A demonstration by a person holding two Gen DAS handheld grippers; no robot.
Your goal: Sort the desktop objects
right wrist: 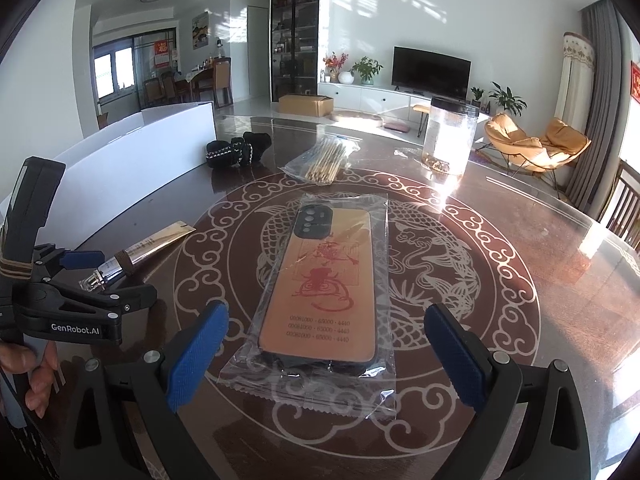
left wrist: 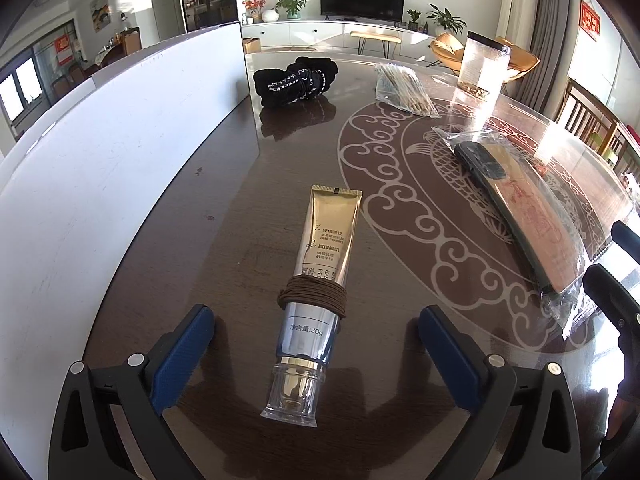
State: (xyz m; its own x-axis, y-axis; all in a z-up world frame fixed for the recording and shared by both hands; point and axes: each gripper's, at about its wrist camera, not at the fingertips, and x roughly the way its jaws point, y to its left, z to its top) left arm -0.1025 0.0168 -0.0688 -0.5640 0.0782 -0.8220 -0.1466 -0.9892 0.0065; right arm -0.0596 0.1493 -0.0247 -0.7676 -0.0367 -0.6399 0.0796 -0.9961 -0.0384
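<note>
Lying between the spread left claw (left wrist: 316,336), untouched: gold tube (left wrist: 320,276).

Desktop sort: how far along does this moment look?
Nothing looks sorted yet. The gold tube, the bagged phone case, the bag of sticks, the black bundle and the clear jar all lie spread on the table. Nothing is held: the left gripper stands open around the tube, the right gripper open around the phone case. All placing remains.
</note>
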